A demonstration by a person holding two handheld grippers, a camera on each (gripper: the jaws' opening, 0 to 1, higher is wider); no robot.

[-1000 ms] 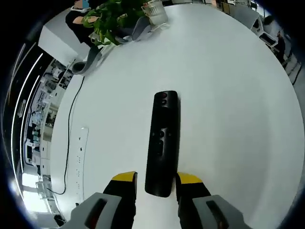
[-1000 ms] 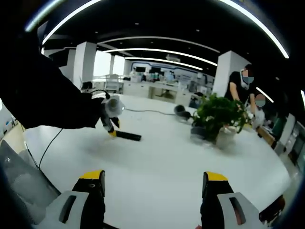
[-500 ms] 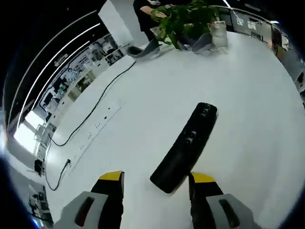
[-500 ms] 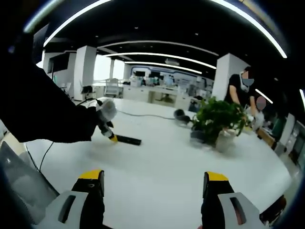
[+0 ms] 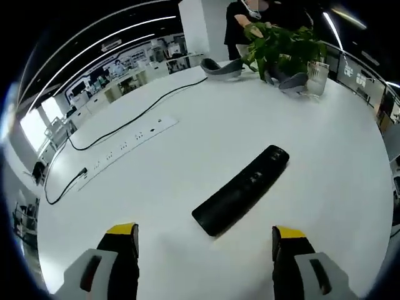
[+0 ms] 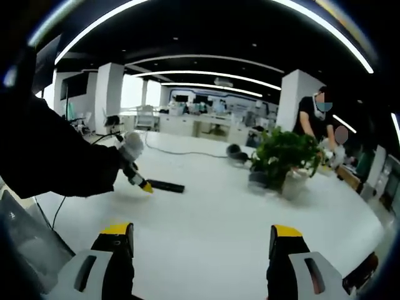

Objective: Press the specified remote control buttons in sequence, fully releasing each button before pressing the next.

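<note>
Your left gripper (image 5: 204,250) has spread its jaws wide and let go of the remote (image 5: 241,189), which a second ago sat between them; nothing is held now. From the remote, those jaws sit just short of its near end. It lies flat and diagonal on the white bench (image 5: 325,169). Beyond the remote stand a power strip (image 5: 128,147) and a potted plant (image 5: 281,47). Your right gripper (image 6: 201,247) hovers well apart from the remote, jaws wide and empty.
</note>
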